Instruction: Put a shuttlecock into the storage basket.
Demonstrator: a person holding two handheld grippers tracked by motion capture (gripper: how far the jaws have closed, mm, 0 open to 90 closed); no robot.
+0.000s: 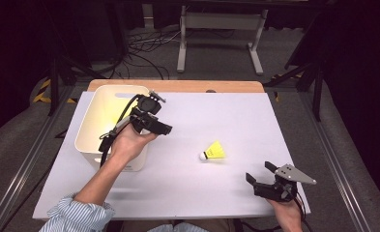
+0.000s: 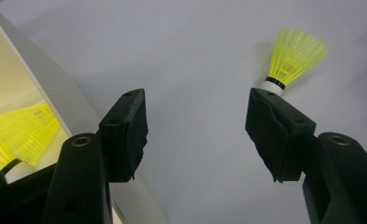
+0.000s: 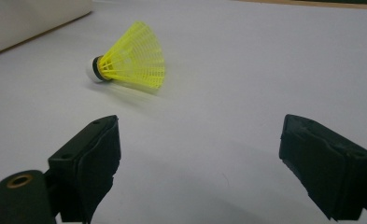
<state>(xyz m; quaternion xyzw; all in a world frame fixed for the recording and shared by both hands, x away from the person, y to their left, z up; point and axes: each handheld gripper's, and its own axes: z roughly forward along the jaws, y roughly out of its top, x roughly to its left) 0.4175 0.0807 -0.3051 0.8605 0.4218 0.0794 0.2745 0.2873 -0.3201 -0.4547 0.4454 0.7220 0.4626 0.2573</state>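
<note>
A yellow shuttlecock (image 1: pixel 214 152) with a white cork lies on its side on the white table (image 1: pixel 226 116), right of centre. My left gripper (image 1: pixel 164 129) hovers by the right rim of a white bin (image 1: pixel 93 140), jaws pointing toward the shuttlecock. In the left gripper view the left gripper (image 2: pixel 197 100) is open with nothing between its pads; the shuttlecock (image 2: pixel 295 56) lies beyond the right jaw. A second yellow shuttlecock (image 2: pixel 17 135) lies inside the bin (image 2: pixel 55 88). My right gripper (image 1: pixel 259 171) rests open near the table's front right corner. From the right gripper (image 3: pixel 200 126), the shuttlecock (image 3: pixel 134 58) lies ahead and to the left.
The bin (image 3: pixel 27 18) stands at the table's back left. A wooden strip (image 1: pixel 178 86) runs along the table's far edge. Beyond it, cables and a white frame's legs (image 1: pixel 221 43) stand on the floor. Metal rails flank the table on both sides.
</note>
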